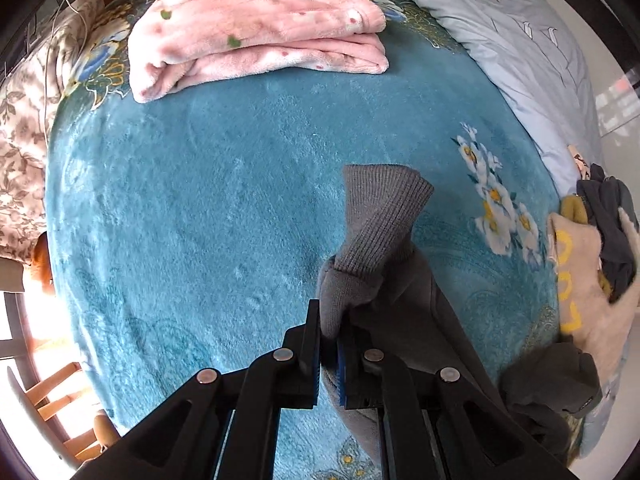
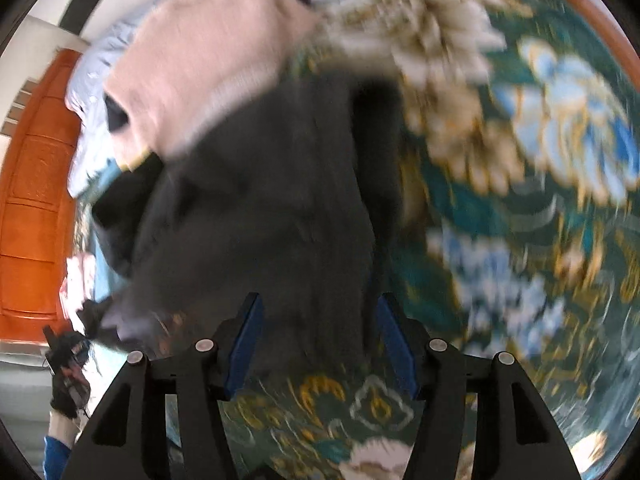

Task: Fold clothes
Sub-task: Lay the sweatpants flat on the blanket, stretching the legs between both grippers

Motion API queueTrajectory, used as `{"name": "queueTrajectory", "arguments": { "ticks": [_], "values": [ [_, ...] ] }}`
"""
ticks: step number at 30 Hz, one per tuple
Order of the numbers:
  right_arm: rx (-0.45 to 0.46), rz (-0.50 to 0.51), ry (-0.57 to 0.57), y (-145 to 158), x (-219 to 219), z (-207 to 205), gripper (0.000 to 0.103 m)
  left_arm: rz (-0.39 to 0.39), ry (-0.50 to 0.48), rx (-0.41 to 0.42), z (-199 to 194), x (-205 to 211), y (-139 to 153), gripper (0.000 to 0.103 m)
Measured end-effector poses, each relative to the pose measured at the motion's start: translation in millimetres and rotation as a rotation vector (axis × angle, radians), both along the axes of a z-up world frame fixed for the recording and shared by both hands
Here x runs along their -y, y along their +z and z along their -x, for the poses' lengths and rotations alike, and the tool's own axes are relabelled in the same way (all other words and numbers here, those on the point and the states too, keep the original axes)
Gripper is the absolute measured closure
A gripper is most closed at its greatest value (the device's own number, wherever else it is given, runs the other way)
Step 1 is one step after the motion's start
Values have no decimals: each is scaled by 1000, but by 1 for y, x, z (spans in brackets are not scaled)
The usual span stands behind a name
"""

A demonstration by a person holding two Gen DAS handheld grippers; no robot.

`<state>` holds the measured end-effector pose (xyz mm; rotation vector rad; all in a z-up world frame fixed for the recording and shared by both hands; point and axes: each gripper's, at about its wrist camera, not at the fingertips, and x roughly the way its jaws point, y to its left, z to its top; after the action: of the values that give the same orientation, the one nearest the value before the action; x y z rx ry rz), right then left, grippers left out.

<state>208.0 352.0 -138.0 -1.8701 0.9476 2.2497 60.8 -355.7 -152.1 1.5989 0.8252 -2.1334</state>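
On my left camera, a blanket [image 1: 200,200] covers the bed. A folded throw [image 1: 256,28] lies at its far end, a quilt [image 1: 520,52] along the right edge, a garment [image 1: 380,232] near me, and a clothes pile [image 1: 592,248] right of it.
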Motion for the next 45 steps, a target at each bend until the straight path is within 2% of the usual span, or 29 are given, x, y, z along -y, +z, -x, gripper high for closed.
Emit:
{"name": "queueTrajectory", "arguments": {
  "ticks": [3,6,9,13,15,17,18,19,21,24,28,30,33,34,36,38,40,45],
  "values": [
    [10,19,10,-12,5,-6,43,0,1,3,-5,-1,4,97],
    [-32,26,38,-9,9,0,43,0,6,2,-7,0,6,97],
    [-49,-13,86,-8,12,8,43,1,11,6,-9,0,6,97],
    [-38,-12,119,-27,14,7,43,4,15,14,-12,1,5,97],
    [-44,23,127,-33,19,2,50,3,21,16,-10,1,3,97],
    [-57,7,167,-30,27,2,54,-5,30,14,-11,2,2,97],
    [-65,-6,191,-27,30,4,64,-6,34,12,-11,2,3,97],
    [-74,-9,196,-23,31,7,69,0,39,6,-12,2,5,97],
    [-81,-21,185,-18,28,13,94,12,53,-13,-15,4,10,97],
    [-79,-38,180,-6,29,18,95,13,104,-75,-21,10,23,97],
    [-139,-2,170,33,24,15,96,-16,164,-157,-40,19,43,97],
    [-167,4,189,58,20,7,96,-4,175,-132,-44,22,43,97],
    [-124,-45,241,70,20,-10,96,-26,186,16,-47,28,11,97],
    [-88,-58,245,62,19,-16,96,-47,201,71,-52,31,-2,97],
    [-1,-81,241,34,15,-27,96,-115,270,125,-64,40,-20,97],
    [79,-80,227,4,15,-36,96,-164,330,109,-73,49,-24,97],
    [129,-77,222,-17,16,-41,96,-168,337,103,-74,51,-23,97],
    [142,-25,227,-20,4,-33,92,-149,307,60,-62,45,-9,93]
  ]
}}
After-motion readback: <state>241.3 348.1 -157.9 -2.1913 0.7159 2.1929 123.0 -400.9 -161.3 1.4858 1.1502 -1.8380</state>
